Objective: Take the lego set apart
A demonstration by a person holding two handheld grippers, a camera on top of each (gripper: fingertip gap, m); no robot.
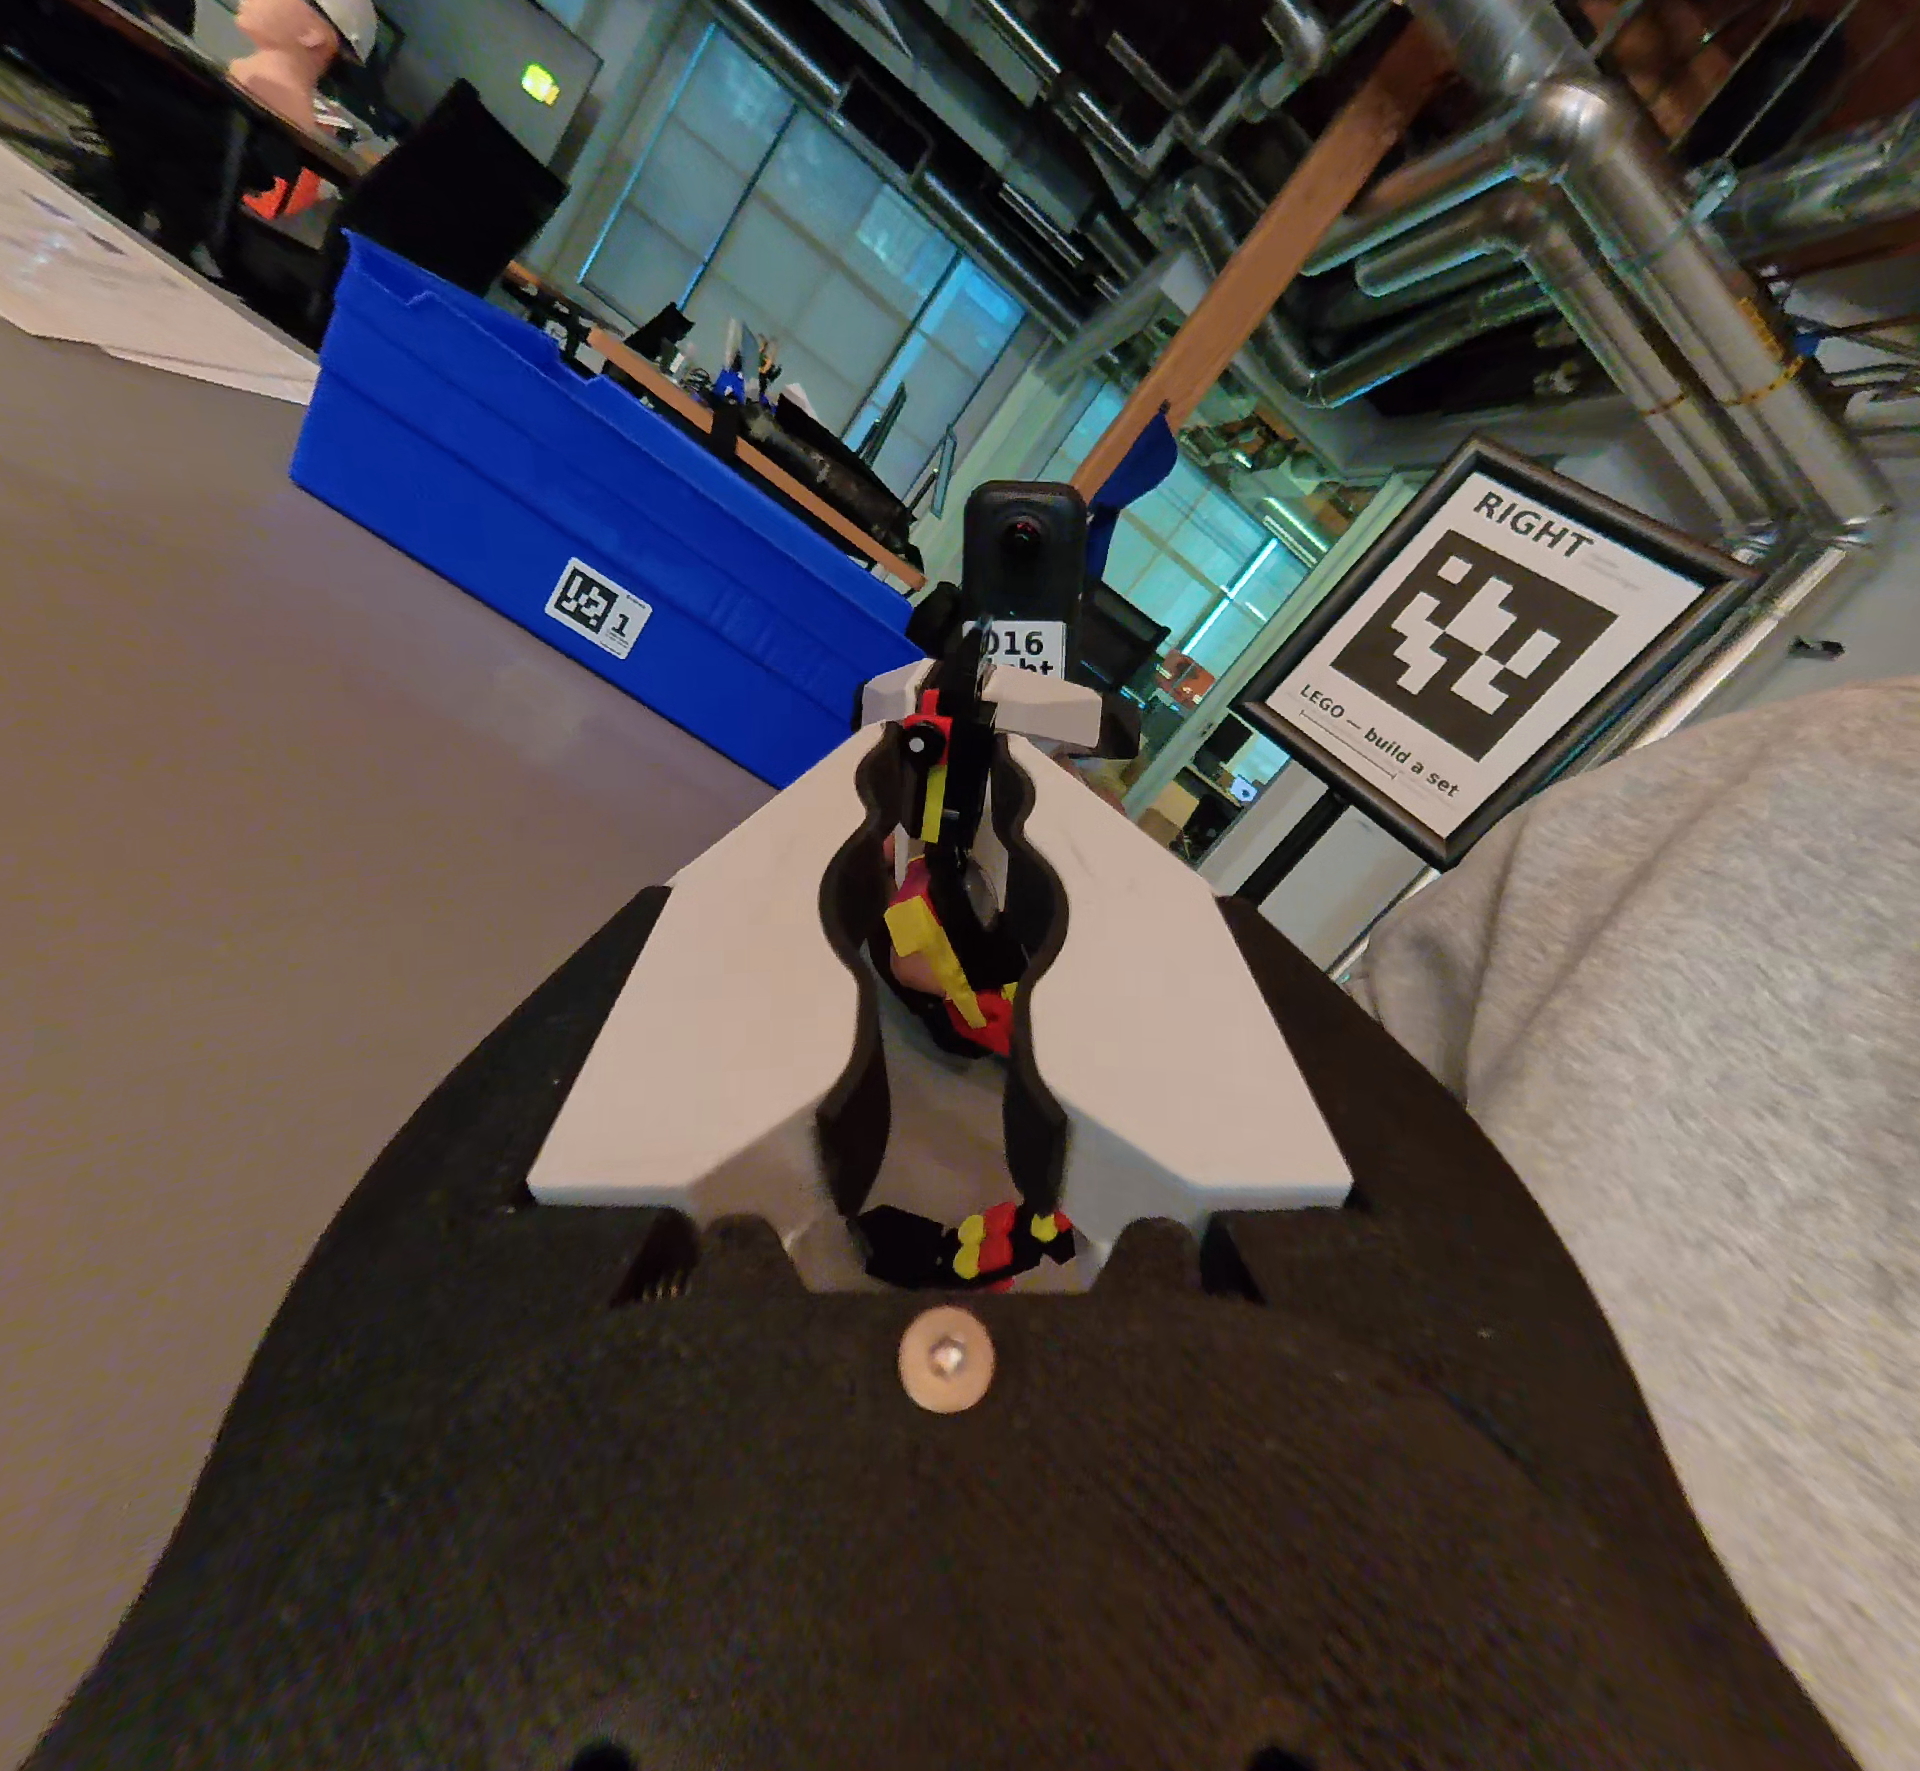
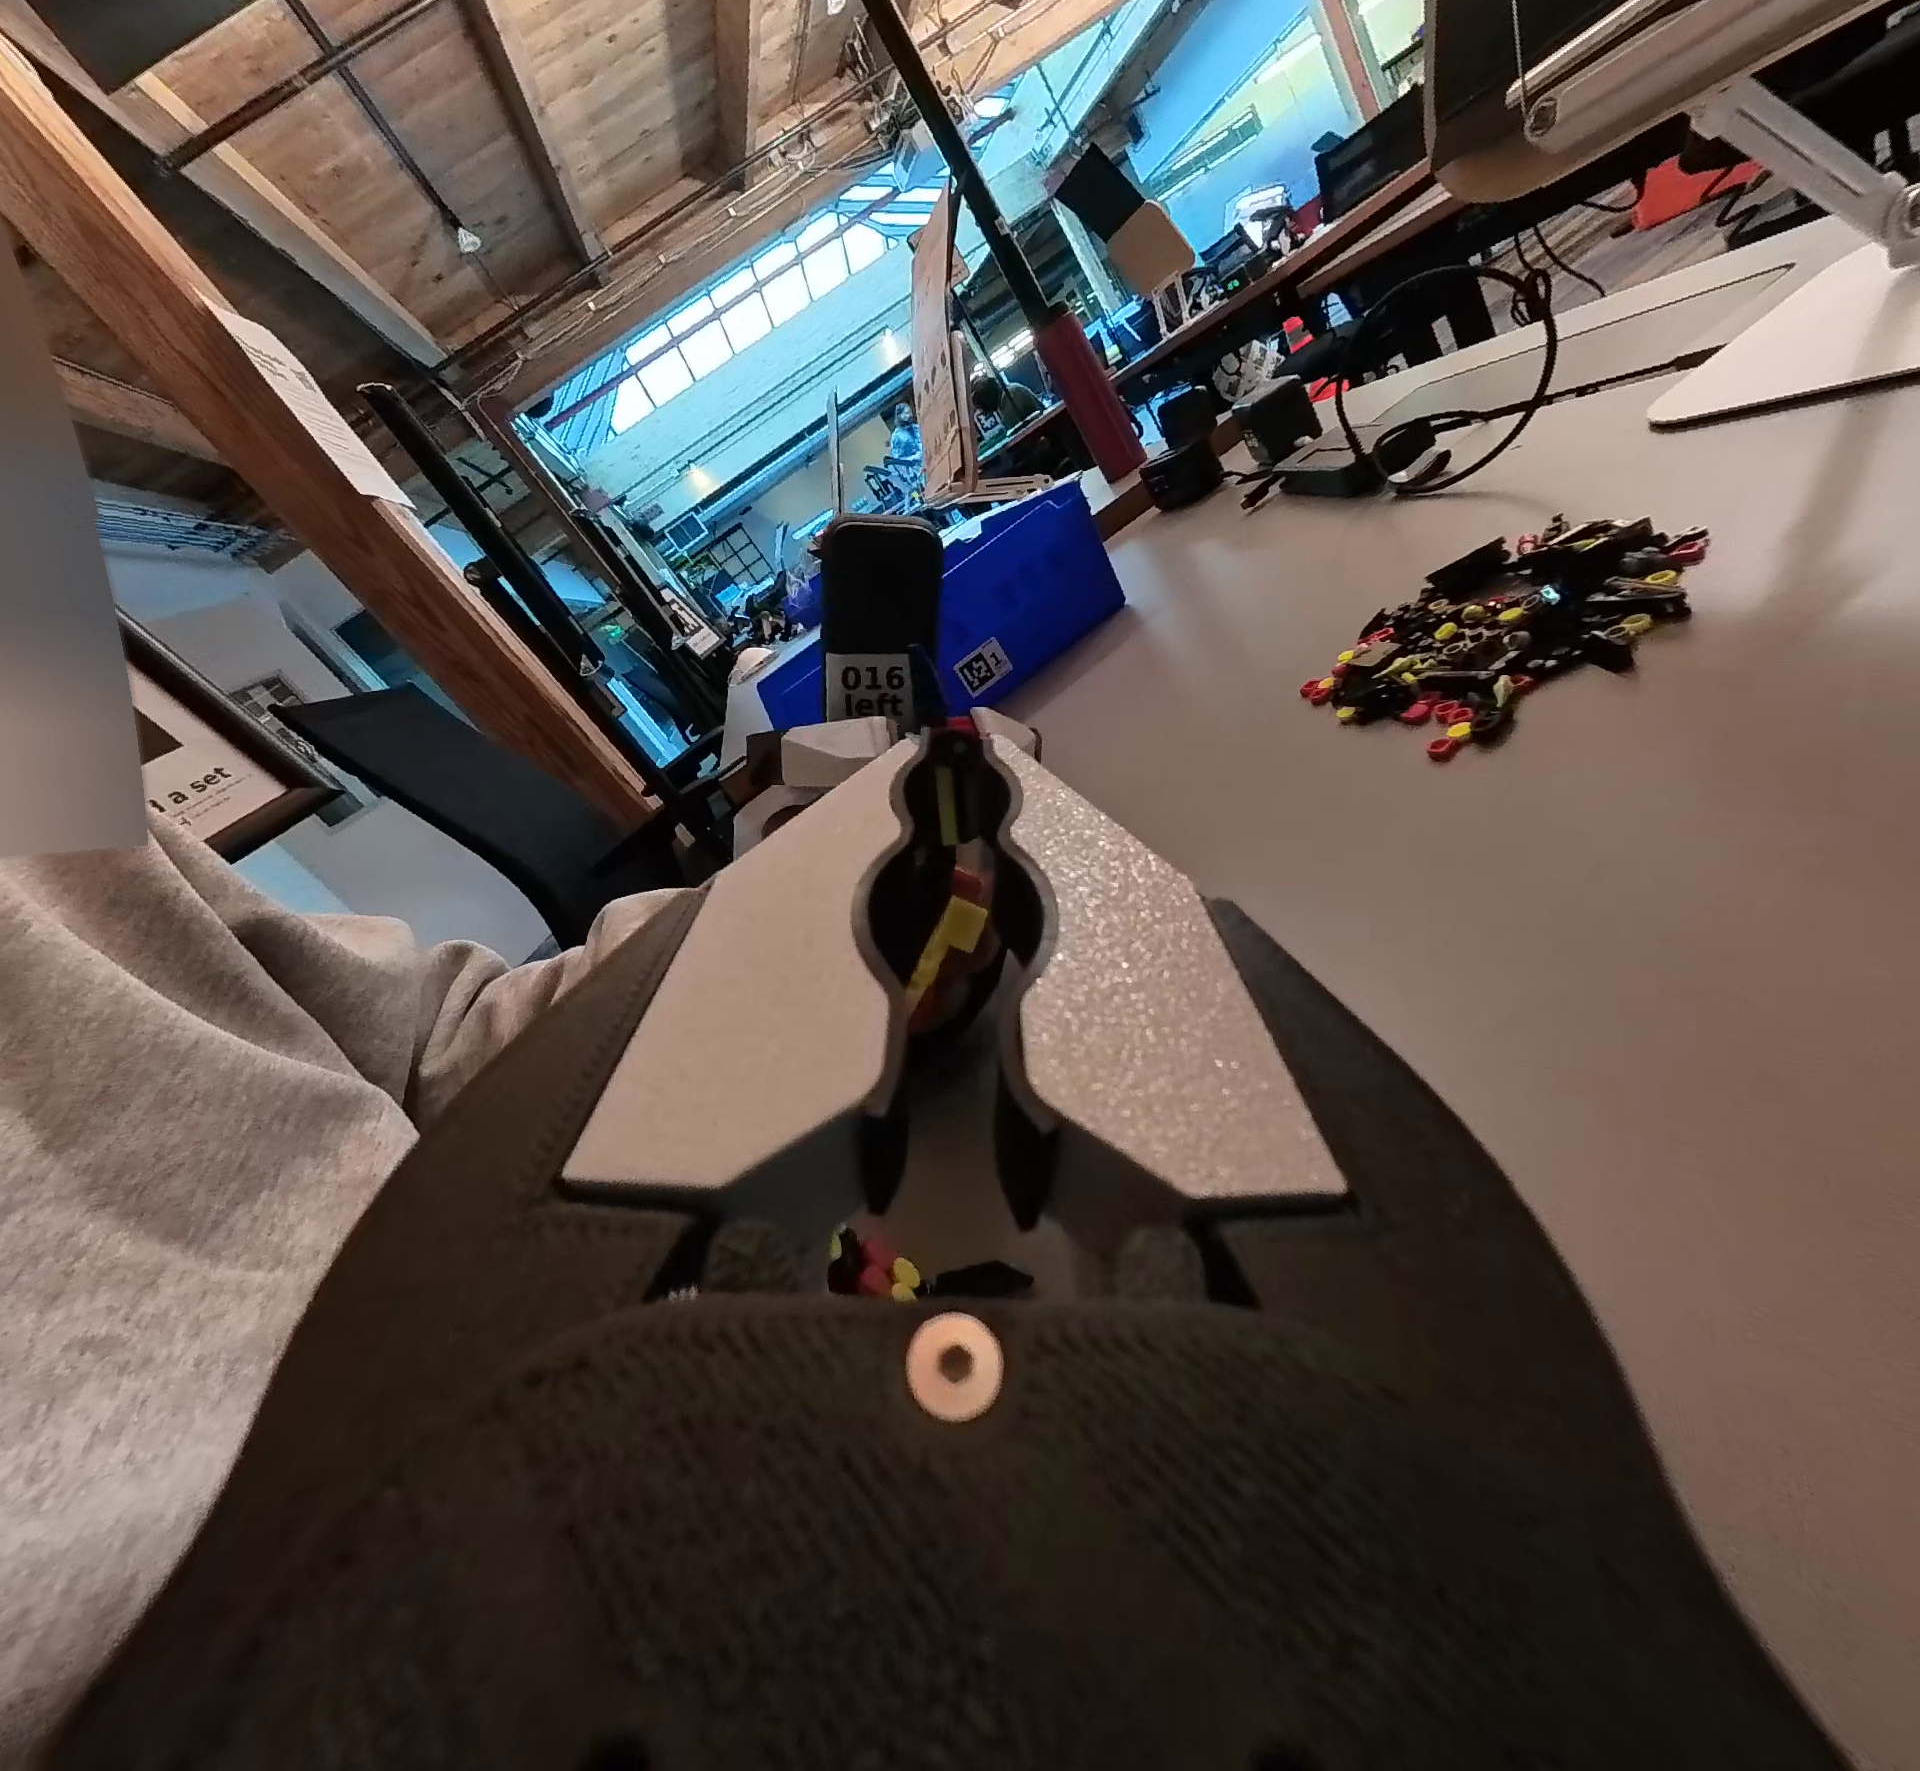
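- Right now my left gripper [image 1: 951,786] and my right gripper [image 2: 951,786] meet tip to tip above the table [image 2: 1351,890], each clamped on the same lego set [image 1: 940,932].
- The lego set is a slim black build with yellow and red pieces; it runs along the narrow gap between the fingers [image 1: 727,1025] of either tool, so most of it is hidden from me.
- Behind the left gripper's tips I see one blue bin [image 1: 582,516] standing toward the table's far edge, with a small square marker sticker on its side.
- One framed sign [image 1: 1486,641] with a large black-and-white marker stands to the right of that bin.
- A grey sleeve [image 1: 1662,1046] crowds the right of the left wrist view.
- In the right wrist view, one pile of loose pieces [image 2: 1507,641], black, yellow and red, lies on the table well apart from the grippers, toward its right side.
- Beyond the pile lie a black cable [image 2: 1455,391] and a monitor base [image 2: 1787,350]; the pieces are too many and small to count.
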